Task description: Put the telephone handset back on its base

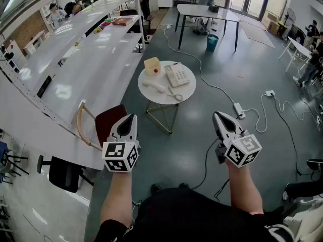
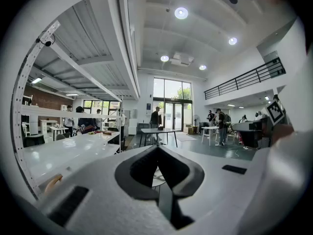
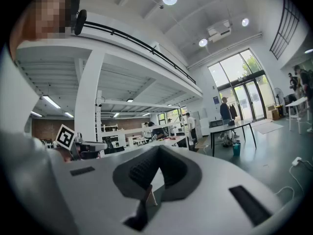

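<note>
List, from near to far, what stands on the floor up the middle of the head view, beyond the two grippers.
round table → bin → far table

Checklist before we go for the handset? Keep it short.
1. Handset located: ok, it lies on the round table beside the telephone base, off it.
2. Top of telephone base free: ok.
3. Left gripper open for a grasp: not ok, shut and empty.
4. Right gripper open: not ok, shut and empty.
5. Grippers at the table: not ok, both well short.
6. Power strip off the walking path: cannot tell.
</note>
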